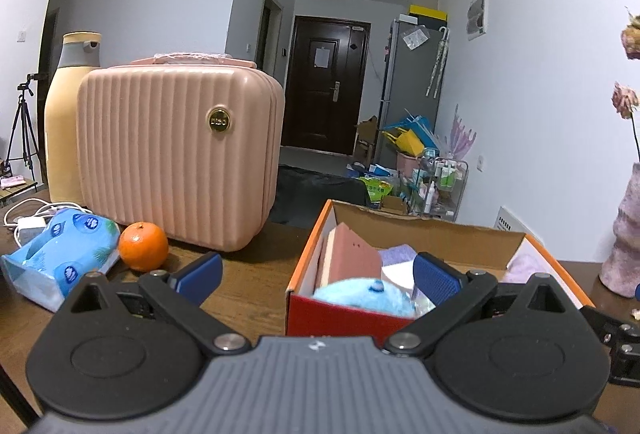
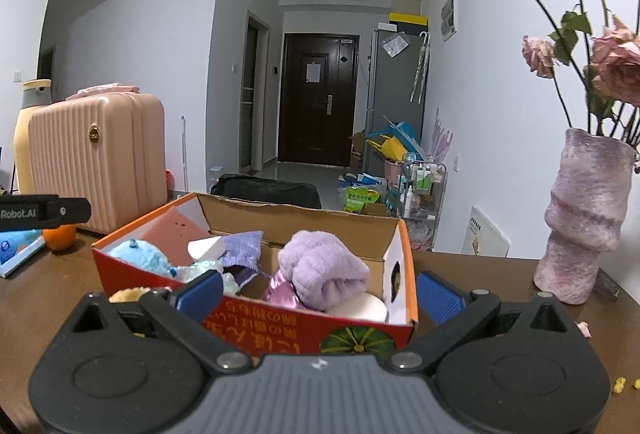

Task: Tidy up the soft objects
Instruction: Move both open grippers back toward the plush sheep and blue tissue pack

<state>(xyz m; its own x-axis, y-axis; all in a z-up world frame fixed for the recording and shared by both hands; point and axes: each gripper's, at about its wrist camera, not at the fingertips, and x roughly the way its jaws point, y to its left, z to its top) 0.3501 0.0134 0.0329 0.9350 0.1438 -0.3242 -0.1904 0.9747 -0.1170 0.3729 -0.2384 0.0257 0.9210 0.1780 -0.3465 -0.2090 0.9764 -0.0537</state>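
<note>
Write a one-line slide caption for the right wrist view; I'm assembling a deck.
Open right tool faces an orange box of soft items, including a lilac plush.
</note>
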